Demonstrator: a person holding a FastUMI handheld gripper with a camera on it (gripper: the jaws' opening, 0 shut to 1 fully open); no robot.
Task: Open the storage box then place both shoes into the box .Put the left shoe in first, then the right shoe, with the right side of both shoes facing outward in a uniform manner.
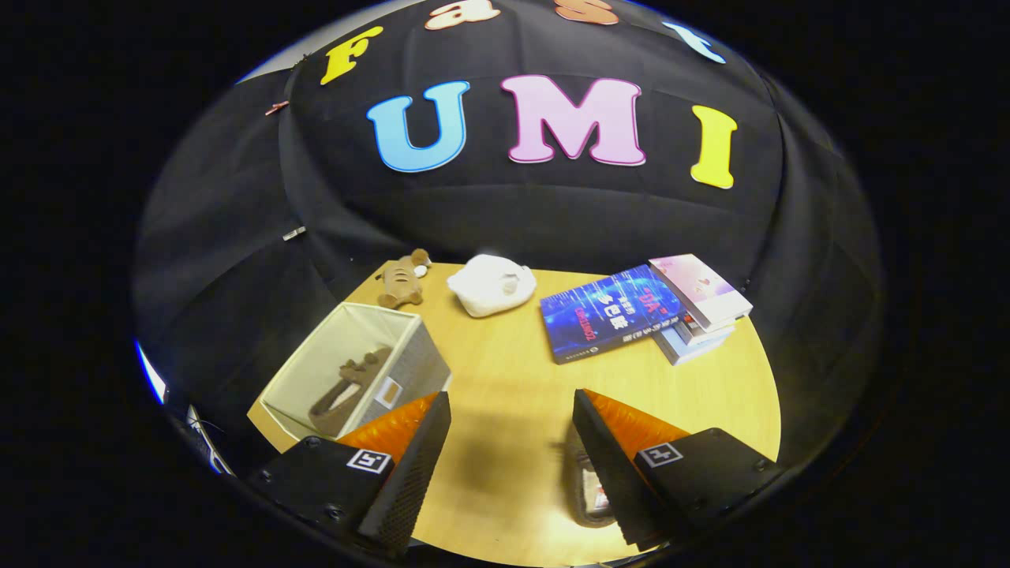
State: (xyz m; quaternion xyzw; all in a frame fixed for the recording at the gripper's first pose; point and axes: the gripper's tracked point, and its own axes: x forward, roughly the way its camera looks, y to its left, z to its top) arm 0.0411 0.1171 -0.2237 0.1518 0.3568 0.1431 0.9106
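Observation:
An open fabric storage box (312,359) stands on the wooden table (505,355), just beyond my left finger. A brown shoe (347,385) lies inside it, along the box's length. My gripper (511,402) hovers above the table with its fingers wide apart and nothing between them. Below the inner side of my right finger I see part of a second dark shoe (588,489), its opening facing up and the rest hidden by the finger.
A blue book (607,319) and a small stack of books (702,304) lie at the far right of the table. A white soft bundle (491,285) and a brown plush toy (402,280) sit at the far edge.

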